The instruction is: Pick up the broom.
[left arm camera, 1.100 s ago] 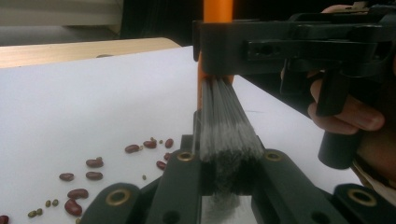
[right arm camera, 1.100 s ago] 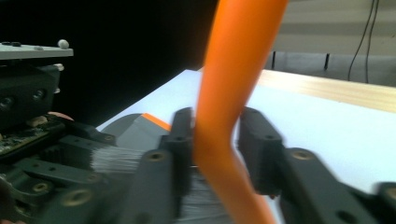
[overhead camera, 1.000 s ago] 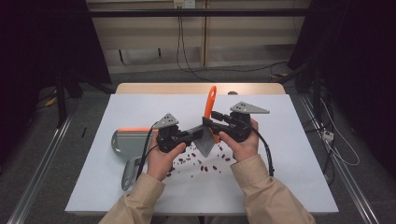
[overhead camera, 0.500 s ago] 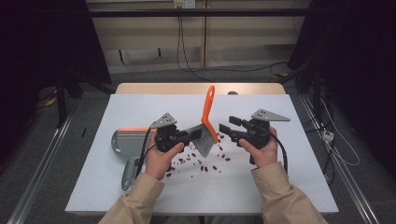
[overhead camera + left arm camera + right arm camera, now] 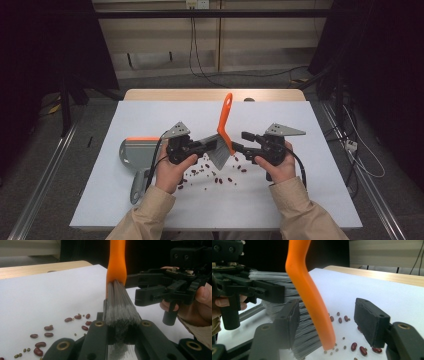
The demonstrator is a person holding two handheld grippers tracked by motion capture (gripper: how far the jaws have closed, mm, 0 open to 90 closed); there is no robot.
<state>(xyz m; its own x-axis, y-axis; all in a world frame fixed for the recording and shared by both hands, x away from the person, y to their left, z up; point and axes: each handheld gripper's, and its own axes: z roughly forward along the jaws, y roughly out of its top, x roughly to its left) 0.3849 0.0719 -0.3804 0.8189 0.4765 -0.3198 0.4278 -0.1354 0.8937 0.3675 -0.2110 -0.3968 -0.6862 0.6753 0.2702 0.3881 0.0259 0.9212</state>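
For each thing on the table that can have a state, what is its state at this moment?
Brush: upright, handle up, held by its grey bristles.
Left gripper: shut on the bristles.
Right gripper: open, jaws have just been opening, one on each side of the orange handle, pads off it.
Beans: scattered loose on the white table.
Dustpan: lying flat, not held.

glossy orange plastic brush (image 5: pixel 223 131), matt grey bristles (image 5: pixel 121 312)

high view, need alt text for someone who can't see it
A person at a white table holds a gripper in each hand; the left gripper clamps the grey bristles of an orange-handled brush, the right gripper open beside it. Red beans lie scattered below, a grey dustpan at left.
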